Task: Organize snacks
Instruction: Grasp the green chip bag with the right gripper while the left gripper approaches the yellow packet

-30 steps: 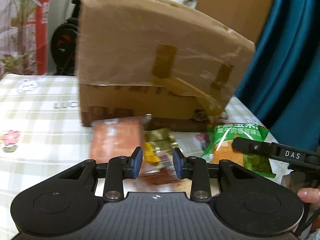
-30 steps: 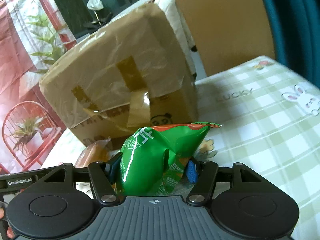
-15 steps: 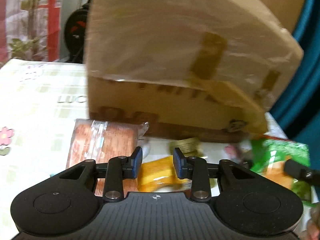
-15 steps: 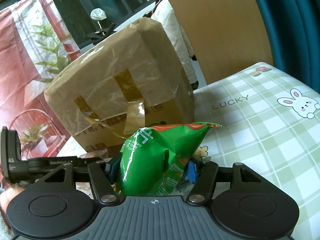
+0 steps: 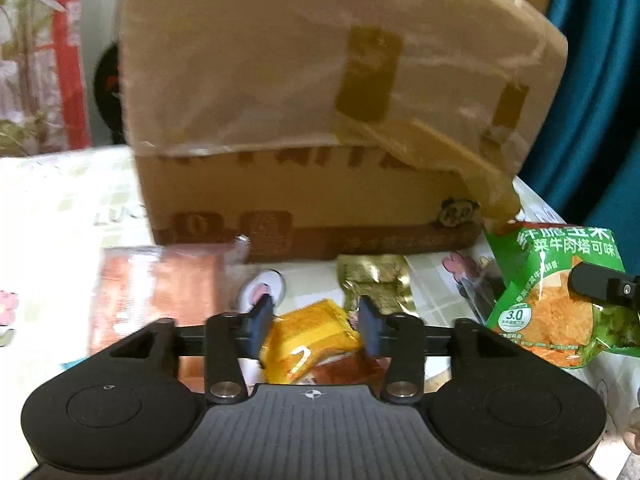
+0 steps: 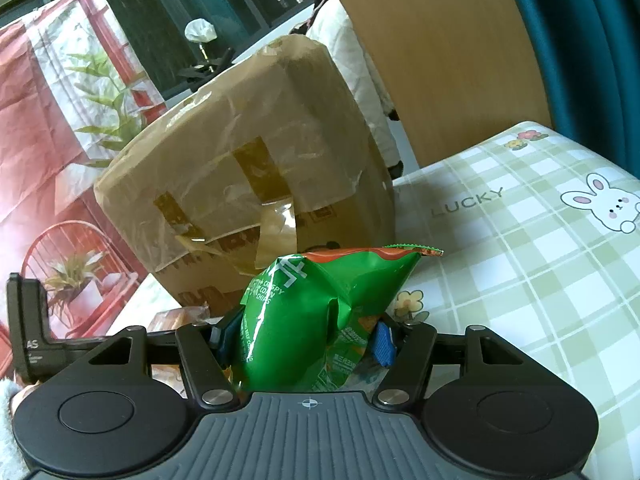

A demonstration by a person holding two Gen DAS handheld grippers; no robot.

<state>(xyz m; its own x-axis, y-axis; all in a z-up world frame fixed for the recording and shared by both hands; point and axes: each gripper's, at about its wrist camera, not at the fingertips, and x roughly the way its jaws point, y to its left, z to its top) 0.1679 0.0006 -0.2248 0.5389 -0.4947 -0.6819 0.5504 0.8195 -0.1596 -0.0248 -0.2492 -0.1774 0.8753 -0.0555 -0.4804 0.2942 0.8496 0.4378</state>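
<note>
In the left wrist view my left gripper [image 5: 316, 320] hangs low over the snacks in front of a taped cardboard box [image 5: 320, 120]. Its jaws are opening, and a yellow-orange packet [image 5: 312, 340] lies between them on the table without being pressed. A gold foil packet [image 5: 376, 280] lies just beyond it, and a clear-wrapped reddish-brown pack [image 5: 160, 292] is to the left. My right gripper [image 6: 306, 336] is shut on a green corn chips bag [image 6: 320, 312], which stands up between the pads. The same green bag [image 5: 552, 300] appears at the right of the left wrist view.
The table wears a green checked cloth [image 6: 540, 260] with rabbit and flower prints. The cardboard box [image 6: 248, 184] stands at the back of the snacks. A teal curtain [image 5: 600, 100] hangs on the right, and a wooden panel [image 6: 440, 60] stands behind the table.
My left gripper has moved forward and down over the yellow-orange packet, and its jaws have widened around it. The right gripper has kept still, holding the green bag.
</note>
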